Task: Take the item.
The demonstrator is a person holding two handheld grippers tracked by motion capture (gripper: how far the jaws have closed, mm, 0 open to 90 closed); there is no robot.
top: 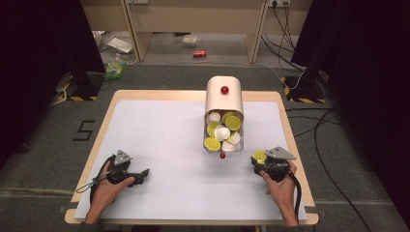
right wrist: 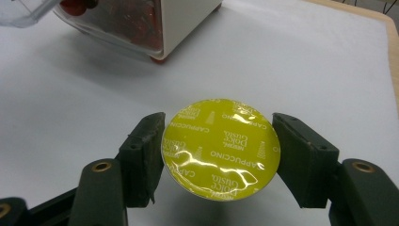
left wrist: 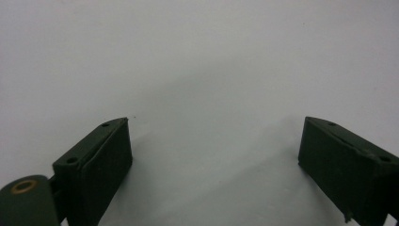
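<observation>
The right claw (right wrist: 219, 150) is clamped on a round coffee capsule with a shiny yellow foil lid (right wrist: 221, 148), one jaw on each side of its rim. The capsule sits at the near right of the white-topped bench (top: 164, 140), its foil face turned up toward the camera and its short axis roughly upright. Far left of it lies the cream capsule dispenser (top: 224, 99), its clear drawer (top: 223, 133) pulled toward the near edge. The left claw (left wrist: 214, 150) rests open over bare bench at the near left, gripping nothing.

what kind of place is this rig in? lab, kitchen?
Most likely a lab or recording workspace, not a kitchen: a white-topped table stands on grey carpet, loose cables trail over the floor, black curtains hang at both sides, and hazard-striped stand bases flank it.
</observation>
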